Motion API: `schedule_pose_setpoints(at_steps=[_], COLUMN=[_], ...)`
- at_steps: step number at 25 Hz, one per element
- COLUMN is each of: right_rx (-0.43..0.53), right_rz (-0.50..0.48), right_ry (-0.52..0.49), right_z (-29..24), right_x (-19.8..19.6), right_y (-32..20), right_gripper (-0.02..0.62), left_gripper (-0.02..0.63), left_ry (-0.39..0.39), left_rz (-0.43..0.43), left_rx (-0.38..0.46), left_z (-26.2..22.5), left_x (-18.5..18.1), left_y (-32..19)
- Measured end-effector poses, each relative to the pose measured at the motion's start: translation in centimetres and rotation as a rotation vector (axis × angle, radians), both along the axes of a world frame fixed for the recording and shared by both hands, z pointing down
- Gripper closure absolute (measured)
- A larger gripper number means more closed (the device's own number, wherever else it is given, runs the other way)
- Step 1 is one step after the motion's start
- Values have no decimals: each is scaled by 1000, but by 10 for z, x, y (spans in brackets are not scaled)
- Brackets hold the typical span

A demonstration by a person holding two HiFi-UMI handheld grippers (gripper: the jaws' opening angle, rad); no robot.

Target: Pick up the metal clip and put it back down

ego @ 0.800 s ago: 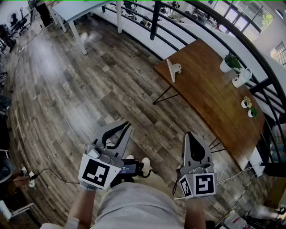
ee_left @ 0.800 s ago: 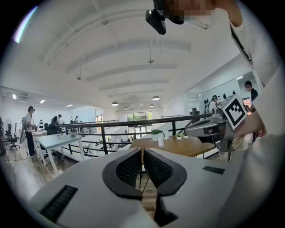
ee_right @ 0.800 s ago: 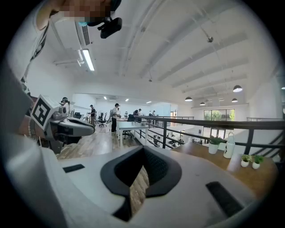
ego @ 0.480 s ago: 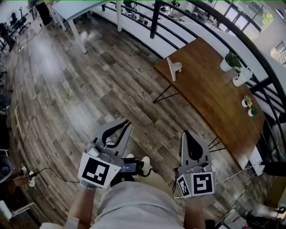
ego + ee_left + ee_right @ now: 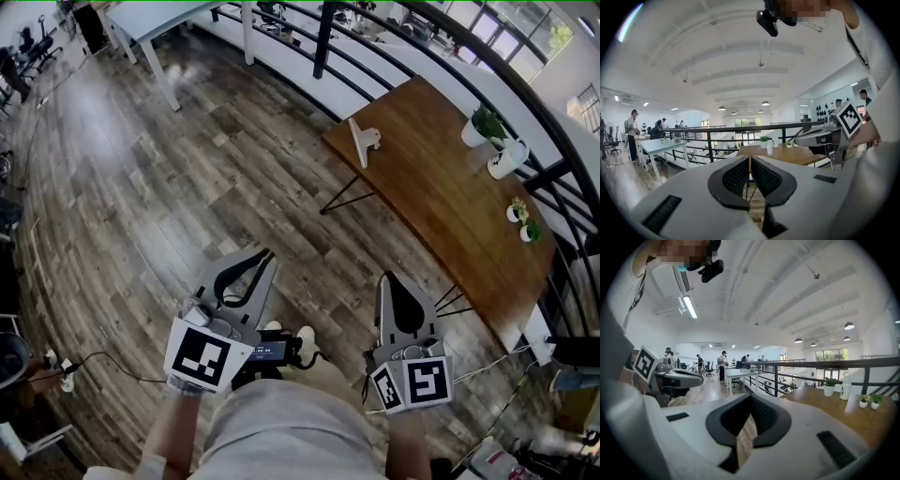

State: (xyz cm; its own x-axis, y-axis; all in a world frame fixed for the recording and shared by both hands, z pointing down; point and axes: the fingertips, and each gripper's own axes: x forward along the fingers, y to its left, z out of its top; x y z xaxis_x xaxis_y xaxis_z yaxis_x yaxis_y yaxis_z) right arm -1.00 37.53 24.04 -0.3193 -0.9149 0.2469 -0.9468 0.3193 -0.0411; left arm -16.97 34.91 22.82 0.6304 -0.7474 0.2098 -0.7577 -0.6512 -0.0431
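Note:
The metal clip (image 5: 362, 142) stands on the near left corner of the brown wooden table (image 5: 441, 206), far ahead of both grippers. My left gripper (image 5: 266, 254) hangs over the plank floor at the lower left, shut, with nothing between its jaws (image 5: 750, 159). At the lower middle my right gripper (image 5: 384, 277) is also shut and empty, its tips meeting (image 5: 751, 397) just short of the table's near edge. I cannot make out the clip in either gripper view.
Two white plant pots (image 5: 495, 150) and two smaller ones (image 5: 521, 225) stand along the table's far side, against a black railing (image 5: 525, 94). A white table (image 5: 164, 19) stands at the far left. Cables (image 5: 84, 366) trail on the floor by my legs (image 5: 281, 422).
My right gripper has edged a little to the left. The left gripper and the clip have stayed where they were.

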Motion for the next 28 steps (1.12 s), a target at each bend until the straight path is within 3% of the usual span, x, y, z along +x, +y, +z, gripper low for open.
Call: schedule_pose_setpoints(at_steps=[4, 5, 8, 12, 28], right_rx=[-3, -4, -10, -19, -5], right_rz=[6, 5, 0, -6, -54], right_ry=[-3, -7, -14, -17, -26], right_z=[1, 2, 3, 3, 3], right_x=[1, 2, 3, 6, 43], right_y=[1, 1, 1, 2, 4], right_gripper=[588, 532, 500, 462, 462], left_gripper=[586, 584, 569, 483, 479], left_ry=[-11, -6, 34, 53, 31], left_rz=[-10, -13, -7, 2, -60], left_rx=[-1, -1, -22, -45, -18], left_z=[2, 1, 1, 1, -4], left_x=[3, 4, 8, 12, 42], left_y=[0, -1, 0, 1, 12])
